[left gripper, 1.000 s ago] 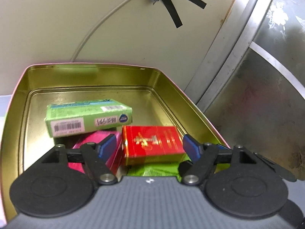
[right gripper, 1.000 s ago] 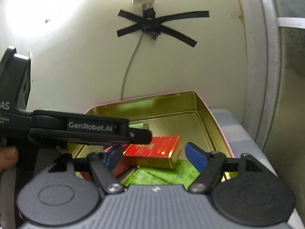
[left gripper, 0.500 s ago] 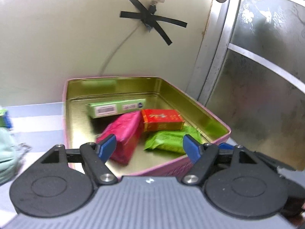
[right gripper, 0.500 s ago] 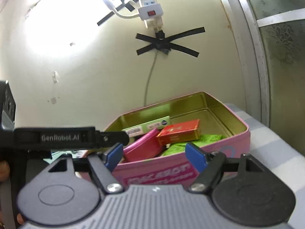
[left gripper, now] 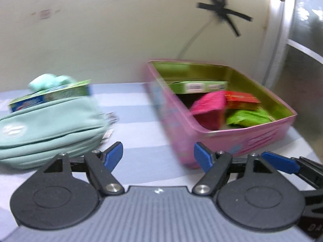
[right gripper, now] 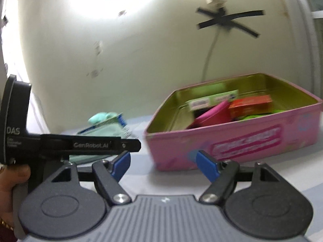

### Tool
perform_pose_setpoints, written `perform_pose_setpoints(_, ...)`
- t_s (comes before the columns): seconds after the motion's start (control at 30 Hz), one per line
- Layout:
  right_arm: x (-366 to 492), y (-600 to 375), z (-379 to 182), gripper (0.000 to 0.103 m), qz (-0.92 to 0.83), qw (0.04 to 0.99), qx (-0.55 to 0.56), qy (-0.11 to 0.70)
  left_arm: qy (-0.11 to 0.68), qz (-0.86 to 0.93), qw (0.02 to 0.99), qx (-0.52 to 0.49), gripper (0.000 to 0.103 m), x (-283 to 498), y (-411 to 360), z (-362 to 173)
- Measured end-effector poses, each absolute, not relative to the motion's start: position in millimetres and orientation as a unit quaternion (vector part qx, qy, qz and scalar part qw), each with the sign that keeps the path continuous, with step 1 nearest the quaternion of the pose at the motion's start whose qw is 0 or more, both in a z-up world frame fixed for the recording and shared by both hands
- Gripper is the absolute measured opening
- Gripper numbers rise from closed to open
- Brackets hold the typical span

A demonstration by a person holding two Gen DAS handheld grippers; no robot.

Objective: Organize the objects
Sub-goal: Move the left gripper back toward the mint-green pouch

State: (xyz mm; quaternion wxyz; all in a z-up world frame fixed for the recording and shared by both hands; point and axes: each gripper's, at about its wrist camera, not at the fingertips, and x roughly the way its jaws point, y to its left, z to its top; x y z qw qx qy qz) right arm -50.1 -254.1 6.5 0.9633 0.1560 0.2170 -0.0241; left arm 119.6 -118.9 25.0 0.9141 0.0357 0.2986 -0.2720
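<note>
A pink tin [left gripper: 175, 121] with a gold inside stands on the striped cloth at the right; it also shows in the right wrist view [right gripper: 242, 143]. In it lie a green box [left gripper: 197, 85], a magenta packet [left gripper: 210, 106], a red box [left gripper: 242, 100] and a green packet [left gripper: 248, 117]. A mint pouch [left gripper: 48, 125] lies at the left with a green and blue box [left gripper: 50, 96] sticking out. My left gripper [left gripper: 158, 157] is open and empty, between pouch and tin. My right gripper [right gripper: 162, 162] is open and empty, in front of the tin.
The wall stands close behind, with a white cable and black tape [left gripper: 224, 12]. A frosted glass door frame [left gripper: 282, 40] borders the right. The left gripper's body [right gripper: 80, 145] crosses the left of the right wrist view, over the pouch [right gripper: 101, 127].
Both grippers have drawn back out of the tin and away from it. The left gripper has swung left, bringing the mint pouch into view. Both stay open and empty.
</note>
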Motion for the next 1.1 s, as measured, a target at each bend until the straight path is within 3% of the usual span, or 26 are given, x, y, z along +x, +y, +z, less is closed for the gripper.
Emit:
perform_pose_setpoints(0.5,32.5,-162.1,-17.8,0.074,0.062,0.945,0.099,0.305,0.320,-0.153,0.935,-0.027,0.079,155.1,27.1,-10.9)
perform_pose_setpoints(0.63,63.5,-156.7,-13.1,0.075,0.065,0.947,0.103,0.298,0.298,-0.105,0.944,-0.090,0.079,164.3,71.9,-4.3)
perform_pose_setpoints(0.73,96.0,-164.7,-10.7,0.077,0.058,0.946,0.129,0.293,0.300,-0.081,0.939,-0.148,0.085,182.0,101.2,1.5)
perform_pose_setpoints(0.9,143.5,-186.1,-21.4,0.077,0.047,0.933,0.182,0.306,0.316,-0.085,0.922,-0.205,0.086,209.3,117.4,-1.8)
perform_pose_setpoints(0.97,155.8,-190.8,-29.3,0.077,0.047,0.928,0.193,0.314,0.316,-0.092,0.920,-0.214,0.094,216.4,114.7,-5.5)
perform_pose_setpoints(1.1,164.7,-196.2,-39.4,0.078,0.060,0.922,0.220,0.313,0.296,-0.095,0.930,-0.198,0.096,216.6,99.5,-5.9)
